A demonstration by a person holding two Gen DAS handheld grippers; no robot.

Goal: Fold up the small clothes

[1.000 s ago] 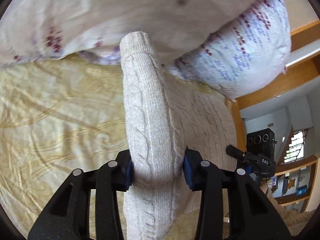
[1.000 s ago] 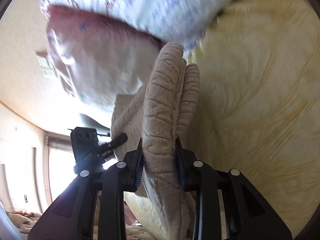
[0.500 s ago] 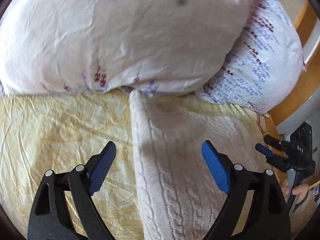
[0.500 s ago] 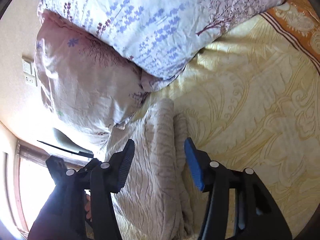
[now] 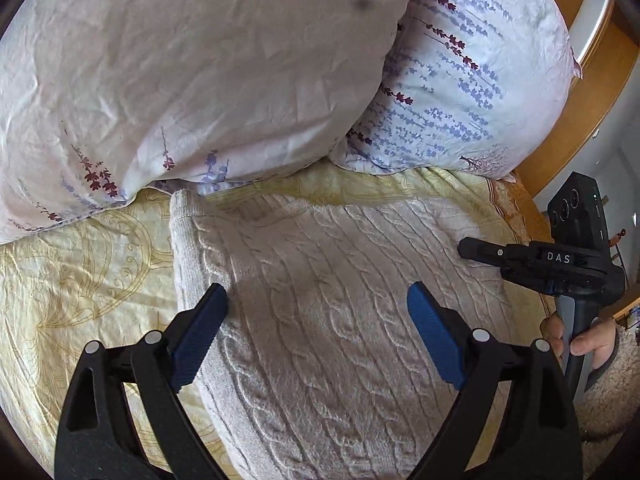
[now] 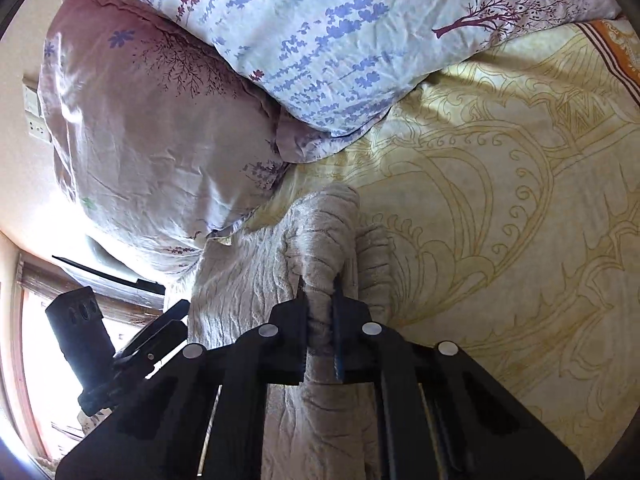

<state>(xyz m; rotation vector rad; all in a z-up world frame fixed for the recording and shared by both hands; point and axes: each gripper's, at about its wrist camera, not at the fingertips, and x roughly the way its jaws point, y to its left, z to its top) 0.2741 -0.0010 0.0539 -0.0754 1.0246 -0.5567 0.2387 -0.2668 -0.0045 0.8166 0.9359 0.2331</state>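
Observation:
A cream cable-knit sweater (image 5: 340, 248) lies flat on the yellow bedspread (image 5: 80, 280), its far edge close to the pillows. My left gripper (image 5: 317, 292) hovers over it with its jaws opening wide; the blue pads (image 5: 200, 332) touch no cloth. In the right wrist view my right gripper (image 6: 319, 292) is shut on a raised fold of the sweater (image 6: 320, 220) at its right edge. The right gripper (image 5: 466, 247) also shows at the sweater's right side in the left wrist view. The left gripper (image 6: 168, 320) appears dark at the left of the right wrist view.
Two floral pillows, a pale pink one (image 5: 200, 60) and a white-blue one (image 5: 460, 80), lie right behind the sweater. A wooden headboard (image 5: 592, 100) runs at the far right. A hand (image 5: 592, 344) holds the right gripper's handle. Patterned bedspread (image 6: 500, 200) stretches to the right.
My left gripper let go of the sweater fold and opened wide; the sweater now lies flat. My right gripper opened, then shut again on a fold at the sweater's edge.

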